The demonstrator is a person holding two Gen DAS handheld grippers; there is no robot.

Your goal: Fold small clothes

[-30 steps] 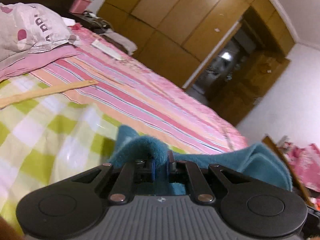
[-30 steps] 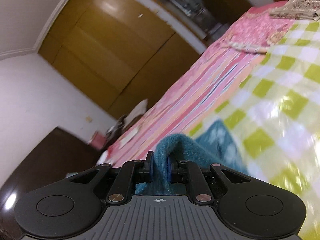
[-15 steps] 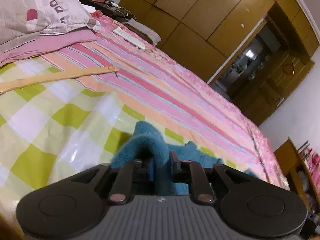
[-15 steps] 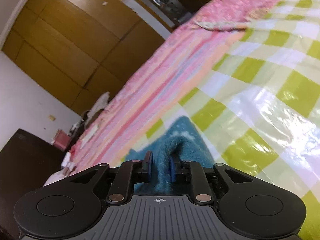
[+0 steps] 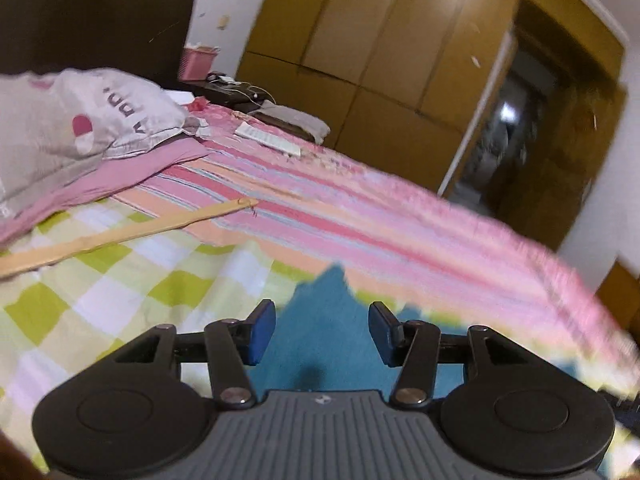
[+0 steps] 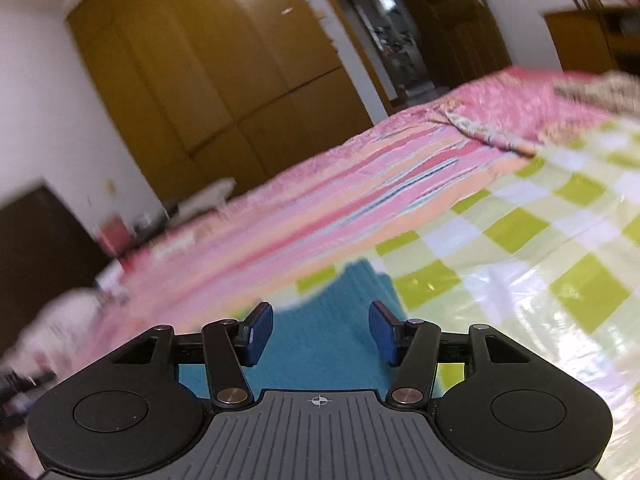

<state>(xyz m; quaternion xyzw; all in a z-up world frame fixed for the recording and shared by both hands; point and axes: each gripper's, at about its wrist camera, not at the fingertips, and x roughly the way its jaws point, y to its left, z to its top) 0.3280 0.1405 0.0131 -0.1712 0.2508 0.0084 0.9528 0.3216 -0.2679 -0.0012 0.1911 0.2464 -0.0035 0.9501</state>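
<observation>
A teal fleece garment lies flat on the green-and-white checked sheet of the bed. My left gripper hovers just over it, jaws opening, the blue pads clear of the cloth. In the right wrist view the same teal garment lies under my right gripper, whose jaws are also opening, with nothing pinched between the pads. The near part of the garment is hidden behind both gripper bodies.
A pink striped bedspread covers the far half of the bed. A grey pillow and a long wooden stick lie at the left. Wooden wardrobes and a doorway stand behind; a patterned cloth lies far right.
Both grippers were shut on raised folds of the teal garment; both have let go and spread their jaws, and the cloth now lies flat. Both views have rolled and dipped.
</observation>
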